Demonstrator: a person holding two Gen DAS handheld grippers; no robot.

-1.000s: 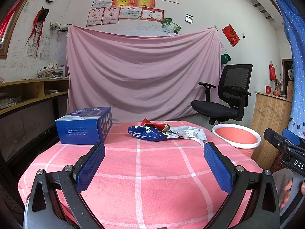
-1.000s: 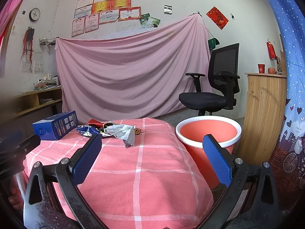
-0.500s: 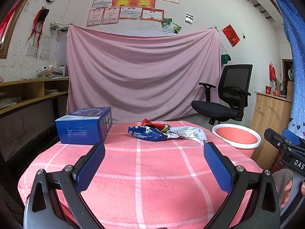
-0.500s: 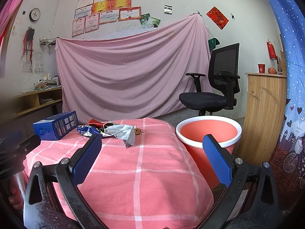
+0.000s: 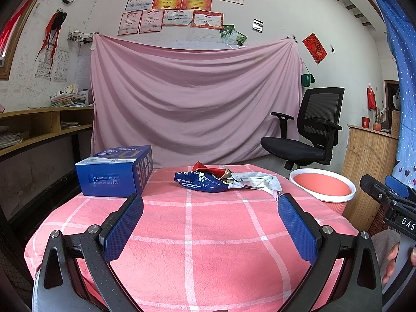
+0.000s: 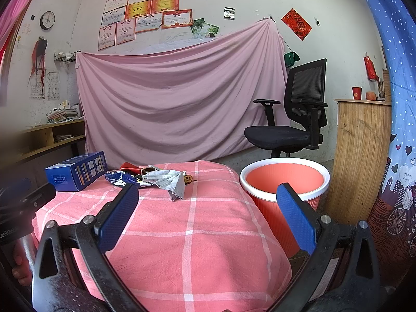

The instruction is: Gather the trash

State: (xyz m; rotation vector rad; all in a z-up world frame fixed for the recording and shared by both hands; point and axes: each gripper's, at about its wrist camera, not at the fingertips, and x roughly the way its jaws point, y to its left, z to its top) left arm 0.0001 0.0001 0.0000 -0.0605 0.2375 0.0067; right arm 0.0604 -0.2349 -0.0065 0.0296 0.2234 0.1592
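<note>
The trash pile (image 5: 223,180) lies crosswise, straight ahead of the left tool (image 5: 210,215), both tools spread wide and empty, right tool (image 6: 208,208) angled toward the bin (image 6: 284,179).

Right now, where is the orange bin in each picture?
Left wrist: the bin sits at the right, past the table's edge, partly hidden by it.
Right wrist: the bin stands right of centre beside the table, behind the right finger.
Shared landmark: the black chair stands behind the bin in both.
</note>
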